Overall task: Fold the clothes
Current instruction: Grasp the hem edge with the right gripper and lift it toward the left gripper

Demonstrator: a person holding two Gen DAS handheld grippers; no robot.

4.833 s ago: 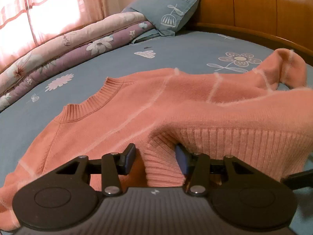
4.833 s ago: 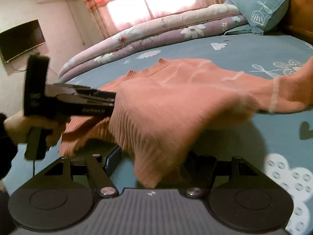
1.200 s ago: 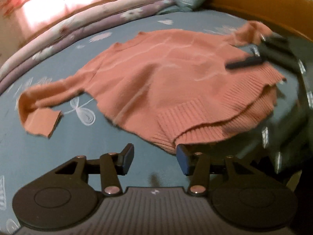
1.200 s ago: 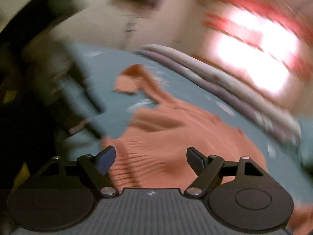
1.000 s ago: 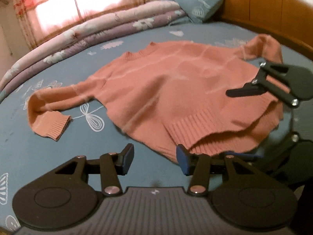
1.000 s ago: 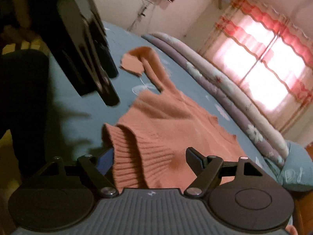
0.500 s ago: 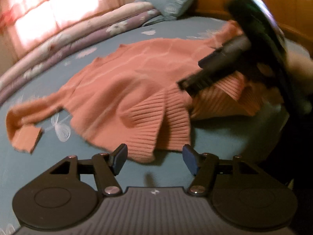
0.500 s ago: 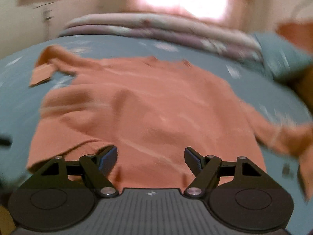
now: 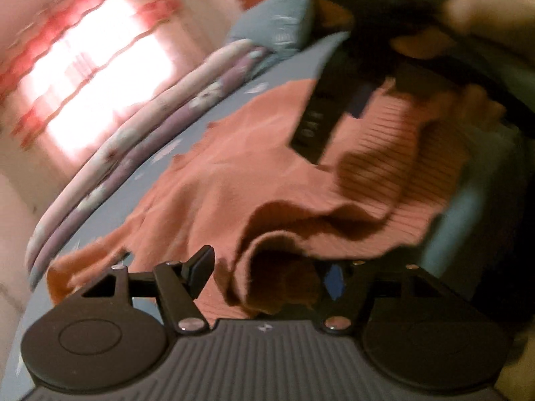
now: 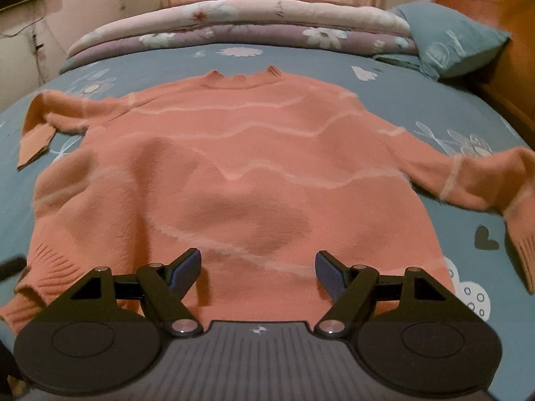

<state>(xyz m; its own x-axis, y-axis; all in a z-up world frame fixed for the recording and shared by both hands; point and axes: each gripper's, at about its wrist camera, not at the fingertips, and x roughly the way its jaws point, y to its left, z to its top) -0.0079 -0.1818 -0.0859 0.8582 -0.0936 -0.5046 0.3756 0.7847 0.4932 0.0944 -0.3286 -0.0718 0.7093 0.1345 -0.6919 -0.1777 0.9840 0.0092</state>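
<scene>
Two grippers over an orange sweater on a bed.

The right gripper hangs level above the sweater's bottom edge, its jaws wide apart with only sweater under the gap; the left gripper is tipped to one side, low at the sweater's ribbed hem, which bunches up between its spread fingers, and I cannot tell if they pinch it; ahead of the right gripper the sweater lies flat, neck far away, one sleeve out to each side; it rests on a blue bedsheet with white flowers; past it lie a rolled flowery quilt, a blue pillow, a wooden headboard and a bright curtained window; no writing can be read.
</scene>
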